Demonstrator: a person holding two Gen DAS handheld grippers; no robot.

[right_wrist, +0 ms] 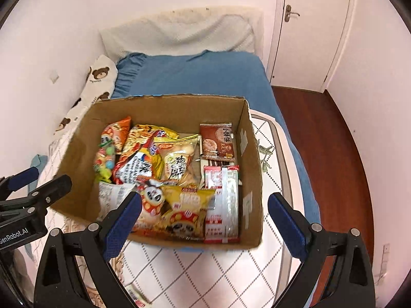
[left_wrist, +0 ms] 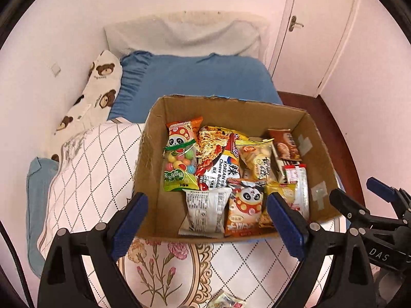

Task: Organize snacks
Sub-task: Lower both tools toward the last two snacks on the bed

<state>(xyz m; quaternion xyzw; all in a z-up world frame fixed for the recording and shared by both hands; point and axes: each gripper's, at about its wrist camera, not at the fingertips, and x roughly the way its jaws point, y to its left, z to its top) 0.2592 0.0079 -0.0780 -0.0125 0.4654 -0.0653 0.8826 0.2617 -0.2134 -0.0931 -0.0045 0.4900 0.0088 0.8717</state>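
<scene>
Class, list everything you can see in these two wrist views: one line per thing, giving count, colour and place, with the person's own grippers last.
cardboard box: one, brown, open-topped, on the patterned quilt
snack packets: about ten, mixed orange, yellow, red, white and brown, lying inside the box
candy bag: one, clear with coloured sweets, at the box's left side
loose packet: at least one, yellowish, on the quilt at the near edge
quilt: one, white with diamond lines and pink flowers, under the box
blue sheet: one, on the bed beyond the box
bear-print pillow: one, cream and brown, along the left wall
door: one, white, far right
wooden floor: reddish brown, right of the bed
left gripper: one, black with blue pads, open, empty
right gripper: one, same colours, open, empty
</scene>
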